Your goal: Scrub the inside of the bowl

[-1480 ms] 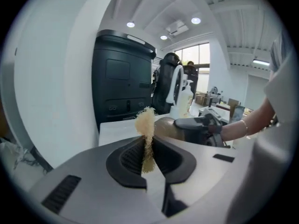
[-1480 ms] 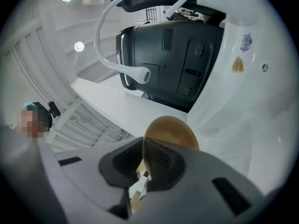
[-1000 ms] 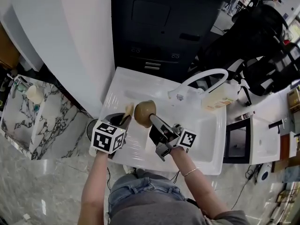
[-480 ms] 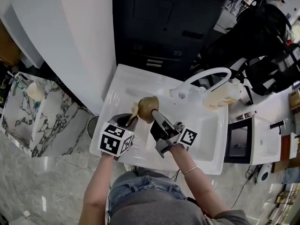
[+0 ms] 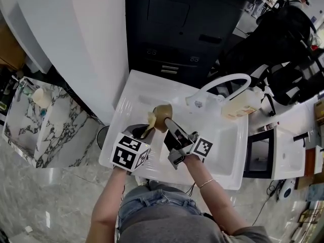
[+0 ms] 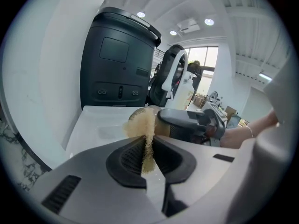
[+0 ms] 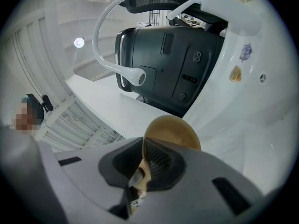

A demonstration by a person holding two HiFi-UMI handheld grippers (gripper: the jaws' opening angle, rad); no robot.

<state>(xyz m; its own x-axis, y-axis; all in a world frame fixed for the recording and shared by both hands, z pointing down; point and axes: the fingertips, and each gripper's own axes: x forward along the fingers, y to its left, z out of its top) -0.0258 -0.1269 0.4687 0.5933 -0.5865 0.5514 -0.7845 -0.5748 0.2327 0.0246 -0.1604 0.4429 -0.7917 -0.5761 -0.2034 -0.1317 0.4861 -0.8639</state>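
A tan wooden bowl (image 5: pixel 163 116) is held on edge over the white sink (image 5: pixel 223 146), its rim pinched in my right gripper (image 5: pixel 167 122), which is shut on it; in the right gripper view the bowl (image 7: pixel 174 130) sticks up between the jaws. My left gripper (image 5: pixel 144 130) is shut on a pale yellow scrub sponge (image 5: pixel 151 119). The sponge (image 6: pixel 142 127) rises from the jaws and touches the bowl (image 6: pixel 140 115) at its left side. The right gripper (image 6: pixel 198 125) shows behind it in the left gripper view.
A white curved faucet (image 5: pixel 223 82) arches over the sink's far side, with a soap bottle (image 5: pixel 240 105) to its right. A dark bin (image 5: pixel 182 29) stands behind the sink. The marble floor (image 5: pixel 45 130) lies to the left.
Both grippers, with bowl and sponge, have drifted slightly right and away from me. The sponge has stayed against the bowl's left side.
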